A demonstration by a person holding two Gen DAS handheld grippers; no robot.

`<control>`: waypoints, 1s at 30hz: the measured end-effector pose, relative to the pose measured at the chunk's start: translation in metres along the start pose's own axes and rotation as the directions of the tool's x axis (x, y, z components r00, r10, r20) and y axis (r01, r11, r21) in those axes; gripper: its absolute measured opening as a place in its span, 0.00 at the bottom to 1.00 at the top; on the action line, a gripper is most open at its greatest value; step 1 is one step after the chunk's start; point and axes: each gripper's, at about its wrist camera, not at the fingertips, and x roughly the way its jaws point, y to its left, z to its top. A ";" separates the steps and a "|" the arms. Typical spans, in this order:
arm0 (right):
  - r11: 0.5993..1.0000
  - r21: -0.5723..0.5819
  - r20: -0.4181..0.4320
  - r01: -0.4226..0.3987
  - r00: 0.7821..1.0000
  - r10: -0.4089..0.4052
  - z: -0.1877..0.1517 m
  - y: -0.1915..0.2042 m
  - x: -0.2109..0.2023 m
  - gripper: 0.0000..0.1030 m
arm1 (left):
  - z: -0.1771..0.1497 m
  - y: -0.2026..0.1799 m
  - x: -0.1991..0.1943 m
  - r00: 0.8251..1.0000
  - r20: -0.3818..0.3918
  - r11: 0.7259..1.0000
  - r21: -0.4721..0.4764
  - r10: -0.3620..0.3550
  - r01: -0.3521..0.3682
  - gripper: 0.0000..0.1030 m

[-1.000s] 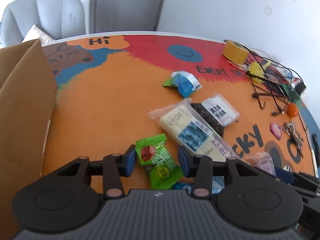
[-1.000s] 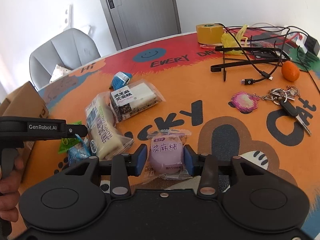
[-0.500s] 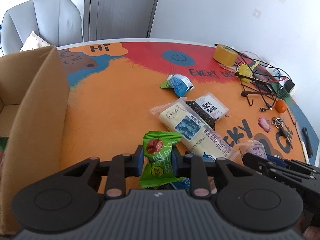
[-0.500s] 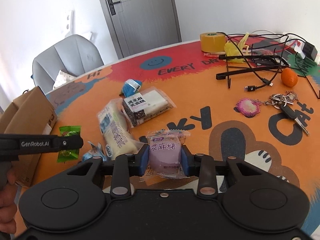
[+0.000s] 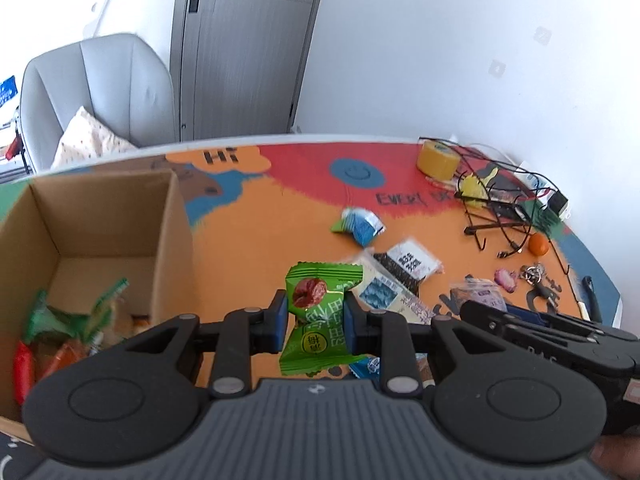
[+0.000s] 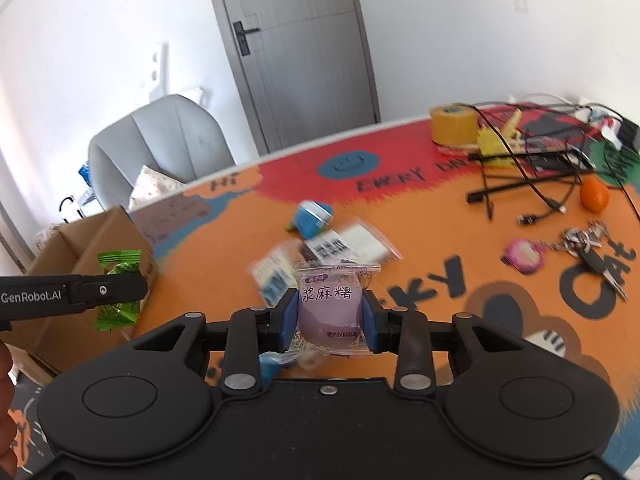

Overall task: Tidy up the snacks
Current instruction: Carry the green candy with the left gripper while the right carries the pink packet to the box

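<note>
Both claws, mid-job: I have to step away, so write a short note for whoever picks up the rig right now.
Left claw: shut on the green snack packet, lifted off the table.
Right claw: shut on the purple mochi packet, also in the air.
Cardboard box: on the left side of the table, open, already holding several snacks.
Left on the orange table: a blue packet, two clear-wrapped cakes and a small blue packet below the claws.
Next, likely: drop both held packets in the box, then collect the rest.

White walls, a grey door (image 5: 244,48), a grey chair (image 5: 100,92).
</note>
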 end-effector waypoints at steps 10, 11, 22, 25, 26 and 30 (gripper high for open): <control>0.998 -0.029 0.061 -0.061 0.996 0.063 0.018 0.035 -0.009 0.33 | 0.009 0.025 -0.026 0.998 0.055 1.000 -0.028 0.011 -0.010 0.26; 0.997 -0.029 0.064 -0.068 0.996 0.070 0.019 0.039 -0.009 0.33 | 0.009 0.028 -0.029 0.998 0.058 0.999 -0.032 0.014 -0.012 0.26; 0.983 -0.070 0.094 -0.172 0.979 0.178 0.032 0.083 -0.008 0.33 | 0.017 0.073 -0.060 0.990 0.107 0.993 -0.083 0.091 -0.082 0.26; 0.974 -0.090 0.087 -0.208 0.973 0.216 0.035 0.098 -0.006 0.33 | 0.019 0.086 -0.070 0.985 0.121 0.989 -0.105 0.120 -0.107 0.26; 0.972 -0.097 0.085 -0.215 0.971 0.224 0.036 0.103 -0.005 0.33 | 0.019 0.091 -0.074 0.984 0.123 0.987 -0.116 0.129 -0.115 0.26; 0.961 -0.121 0.072 -0.250 0.963 0.259 0.037 0.121 0.001 0.33 | 0.019 0.108 -0.083 0.977 0.134 0.978 -0.150 0.165 -0.145 0.26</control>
